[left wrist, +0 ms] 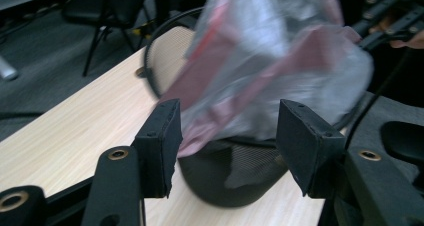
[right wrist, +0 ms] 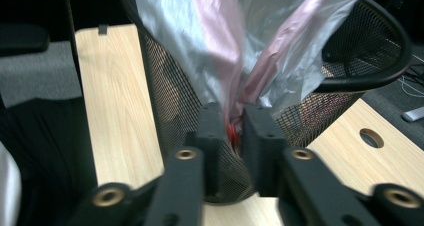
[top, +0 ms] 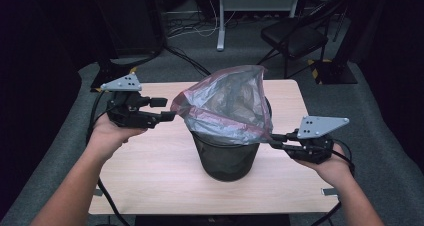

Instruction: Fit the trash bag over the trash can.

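Dark room, grey carpet, folding chair (top: pixel 295 36) behind pale wood table (top: pixel 150 176). Black mesh bin (top: pixel 225 158) stands mid-table; pink-grey plastic bag (top: pixel 225 103) sits in its mouth, billowing above rim. Left gripper (top: pixel 162 109) near bag's left edge — jaws spread, nothing between pads, bag just beyond them. Right gripper (top: pixel 276 140) at bin's right rim — jaws nearly together, pinching bag's pink edge (right wrist: pixel 234 128) against outer mesh
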Available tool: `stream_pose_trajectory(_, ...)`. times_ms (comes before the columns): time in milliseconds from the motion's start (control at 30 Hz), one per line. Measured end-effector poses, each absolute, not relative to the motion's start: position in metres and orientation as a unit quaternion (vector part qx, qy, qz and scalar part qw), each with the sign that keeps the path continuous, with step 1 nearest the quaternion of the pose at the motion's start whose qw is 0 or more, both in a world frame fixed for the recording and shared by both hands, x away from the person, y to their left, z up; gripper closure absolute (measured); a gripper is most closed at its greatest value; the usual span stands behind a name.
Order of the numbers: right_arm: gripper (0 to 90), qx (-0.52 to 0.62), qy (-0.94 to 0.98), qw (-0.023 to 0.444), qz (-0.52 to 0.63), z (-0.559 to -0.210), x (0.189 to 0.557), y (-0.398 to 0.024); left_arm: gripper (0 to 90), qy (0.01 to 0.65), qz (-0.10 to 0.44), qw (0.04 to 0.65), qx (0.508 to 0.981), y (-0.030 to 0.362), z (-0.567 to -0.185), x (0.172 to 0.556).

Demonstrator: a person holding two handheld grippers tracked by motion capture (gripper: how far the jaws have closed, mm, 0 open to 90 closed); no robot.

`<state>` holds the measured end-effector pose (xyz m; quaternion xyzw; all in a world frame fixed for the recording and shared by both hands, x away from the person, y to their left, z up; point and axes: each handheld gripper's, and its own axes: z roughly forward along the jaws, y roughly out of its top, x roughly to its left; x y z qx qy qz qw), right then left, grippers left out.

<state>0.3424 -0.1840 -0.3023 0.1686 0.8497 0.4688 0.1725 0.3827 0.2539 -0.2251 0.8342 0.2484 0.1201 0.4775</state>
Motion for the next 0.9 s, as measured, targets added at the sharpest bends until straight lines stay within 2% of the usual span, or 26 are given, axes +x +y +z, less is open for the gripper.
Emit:
stream_pose_trajectory(33,75.0,0.169,0.850,0.172,0.469,-0.302,0.342,-0.184,42.4,0.248,0.120,0.477,0.834,0.254,-0.225,0.383)
stream_pose_trajectory(133,62.1,0.180,0.839,0.168,0.486,-0.292,0.336,-0.188,40.4,0.233,0.119,0.475,0.840,0.241,-0.223,0.382)
stream_pose_trajectory(433,46.2,0.171,0.824,0.168,0.514,-0.272,0.334,-0.185,32.1,0.210,0.092,0.488,0.843,0.223,-0.225,0.386)
stream_pose_trajectory(767,40.3,0.155,0.832,0.156,0.509,-0.266,0.349,-0.158,34.1,0.193,0.081,0.472,0.856,0.216,-0.231,0.384)
stream_pose_trajectory(833,40.7,0.149,0.834,0.152,0.508,-0.265,0.351,-0.152,34.8,0.189,0.078,0.468,0.860,0.215,-0.234,0.384)
stream_pose_trajectory(900,46.6,0.141,0.837,0.147,0.507,-0.264,0.351,-0.147,36.8,0.186,0.074,0.466,0.862,0.215,-0.236,0.384)
